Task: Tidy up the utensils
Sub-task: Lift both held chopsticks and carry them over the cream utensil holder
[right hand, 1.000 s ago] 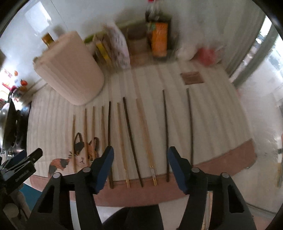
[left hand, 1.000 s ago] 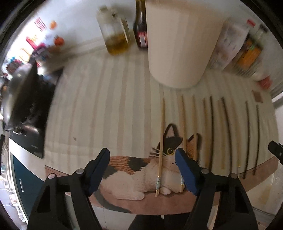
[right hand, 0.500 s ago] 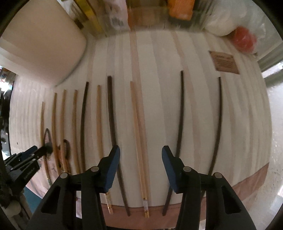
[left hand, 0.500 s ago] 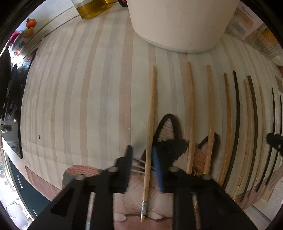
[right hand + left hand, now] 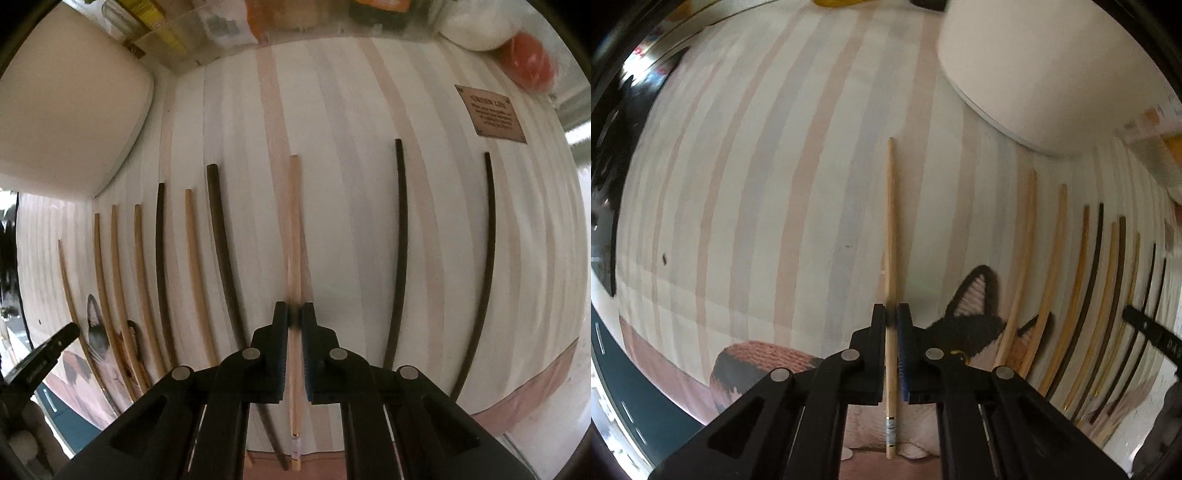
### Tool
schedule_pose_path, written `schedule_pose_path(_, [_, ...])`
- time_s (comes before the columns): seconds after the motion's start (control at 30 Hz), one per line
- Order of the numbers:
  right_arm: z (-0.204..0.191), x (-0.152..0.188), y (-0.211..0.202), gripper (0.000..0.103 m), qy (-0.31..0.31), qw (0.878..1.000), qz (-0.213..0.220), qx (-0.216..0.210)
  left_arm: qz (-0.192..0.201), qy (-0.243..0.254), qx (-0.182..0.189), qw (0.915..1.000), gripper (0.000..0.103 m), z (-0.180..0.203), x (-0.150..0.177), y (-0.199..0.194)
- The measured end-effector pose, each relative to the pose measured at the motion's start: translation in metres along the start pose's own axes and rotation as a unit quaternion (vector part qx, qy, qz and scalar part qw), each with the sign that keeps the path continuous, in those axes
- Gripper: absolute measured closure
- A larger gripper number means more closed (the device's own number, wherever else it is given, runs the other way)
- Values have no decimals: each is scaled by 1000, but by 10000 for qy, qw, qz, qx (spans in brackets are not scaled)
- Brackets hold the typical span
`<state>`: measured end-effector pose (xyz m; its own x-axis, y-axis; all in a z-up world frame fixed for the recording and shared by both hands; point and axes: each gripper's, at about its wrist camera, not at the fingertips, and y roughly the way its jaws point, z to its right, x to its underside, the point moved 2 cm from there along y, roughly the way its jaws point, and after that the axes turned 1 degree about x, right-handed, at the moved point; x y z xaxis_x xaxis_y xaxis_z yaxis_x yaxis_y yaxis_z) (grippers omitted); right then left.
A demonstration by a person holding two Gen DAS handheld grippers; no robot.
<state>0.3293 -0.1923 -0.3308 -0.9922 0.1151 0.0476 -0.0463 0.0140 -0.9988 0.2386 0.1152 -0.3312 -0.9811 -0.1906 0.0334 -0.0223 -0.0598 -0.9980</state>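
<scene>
Several chopsticks, pale and dark, lie in a row on a striped mat with a cat picture. My left gripper (image 5: 891, 314) points down at the mat and is shut on a light wooden chopstick (image 5: 891, 221), the leftmost of the row. My right gripper (image 5: 294, 312) is shut on another pale chopstick (image 5: 294, 229) near the middle of the row. To its left lies a dark brown chopstick (image 5: 221, 243). Two thin black chopsticks (image 5: 400, 236) lie to its right. In the right wrist view the left gripper's tip (image 5: 44, 354) shows at the lower left.
A large cream container (image 5: 1052, 74) stands at the back of the mat; it is the cream container (image 5: 62, 96) at the right wrist view's upper left. Packets and bottles (image 5: 229, 22) line the back wall. A red object (image 5: 530, 62) and a small brown label (image 5: 491, 110) are at the right.
Both grippers came down to the mat and closed, the left on the leftmost pale chopstick, the right on the pale chopstick in the middle of the row.
</scene>
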Motion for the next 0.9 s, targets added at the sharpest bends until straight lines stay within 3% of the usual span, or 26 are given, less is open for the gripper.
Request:
schedule_pose_path(0.2, [-15,-13,6,93,-285,9988,-219,325,-181,364,-96,9991,93,11,-12,3])
schedule_pose_path(0.37, [-34,4,14,84,-402,9978,-294,426,-253,563,-175,9979,93,22,-12,13])
schedule_pose_path(0.53, [-50,4,20,84,-507,9967,-280,572,-201,696,-202,9972,97,37,-5,26])
schedule_pose_path(0.63, [-41,3,25,87,-440,9974,-121,565,-24,786,-320,9964,98,50,1,25])
schedule_pose_path(0.7, [-41,5,26,96,-382,9976,48,574,93,847,-375,9957,98,54,0,20])
schedule_pose_path(0.9, [-39,17,28,96,-156,9991,281,282,399,914,-270,9947,98,66,-8,-10])
